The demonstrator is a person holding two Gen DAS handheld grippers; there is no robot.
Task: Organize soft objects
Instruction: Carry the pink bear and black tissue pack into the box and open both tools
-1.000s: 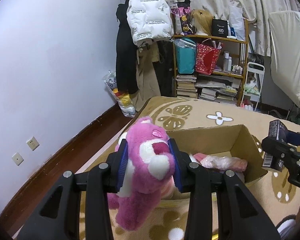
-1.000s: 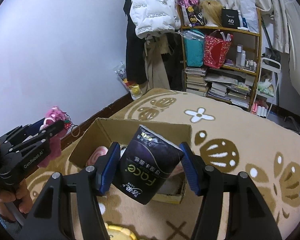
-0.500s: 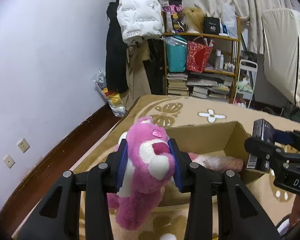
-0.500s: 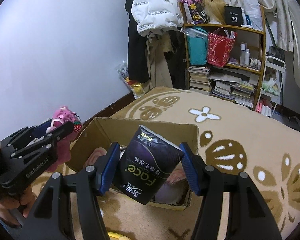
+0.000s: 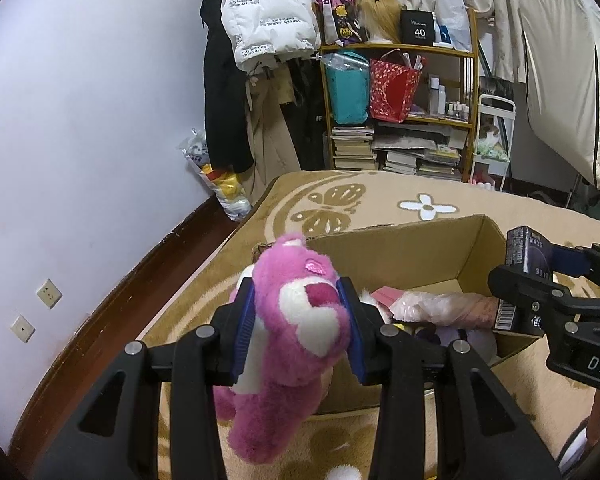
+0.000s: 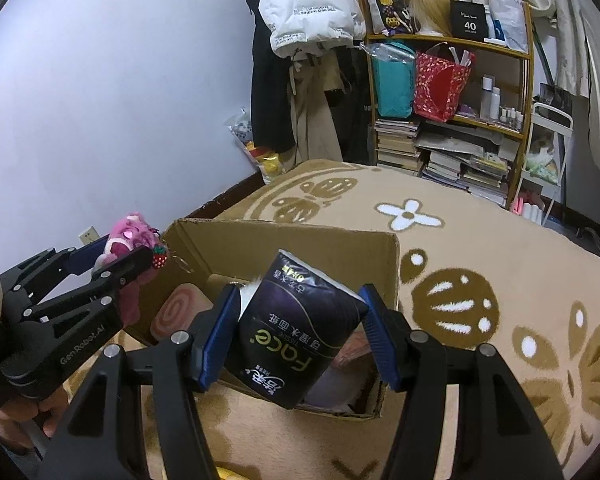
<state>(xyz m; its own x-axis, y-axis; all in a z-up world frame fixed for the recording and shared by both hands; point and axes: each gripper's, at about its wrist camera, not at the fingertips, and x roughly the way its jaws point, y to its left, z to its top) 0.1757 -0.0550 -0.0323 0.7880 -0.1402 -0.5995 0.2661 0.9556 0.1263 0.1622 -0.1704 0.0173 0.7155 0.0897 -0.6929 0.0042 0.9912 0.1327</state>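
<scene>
So we've got both hands loaded over the open brown cardboard box (image 6: 300,248) sitting on the tan patterned blanket (image 6: 480,248). Our left gripper (image 5: 298,330) has its blue pads clamped on the head of the fluffy pink-and-white plush bear (image 5: 296,320), body dangling just outside the near-left corner of the box. Our right gripper (image 6: 300,332) is squeezing the dark purple soft pack of tissues (image 6: 296,332) from both sides, hanging over the near edge of the box.

For the drop itself, we'd say: get each item fully past the cardboard rim before letting go, since the bear's legs look likely to catch on the wall. There's already a pink swirl-patterned cushion (image 6: 180,312) on the left side inside and something in clear plastic wrap (image 5: 440,308) further right, so aim for the gaps. Probably release 1 at a time so the 2 grippers don't bump, they're pretty near each other.

Readable stuff: the tissue pack says "FACE" and "TISSUE" plus Chinese characters, upside down to us. The left gripper's body reads "GenRobot.AI", the right one shows "DAS" cut off. A black box (image 5: 419,32) on the wooden shelf (image 5: 400,48) says "40". The white puffer jacket (image 5: 268,12) has repeated print, looks like "The only leading ... art".
</scene>
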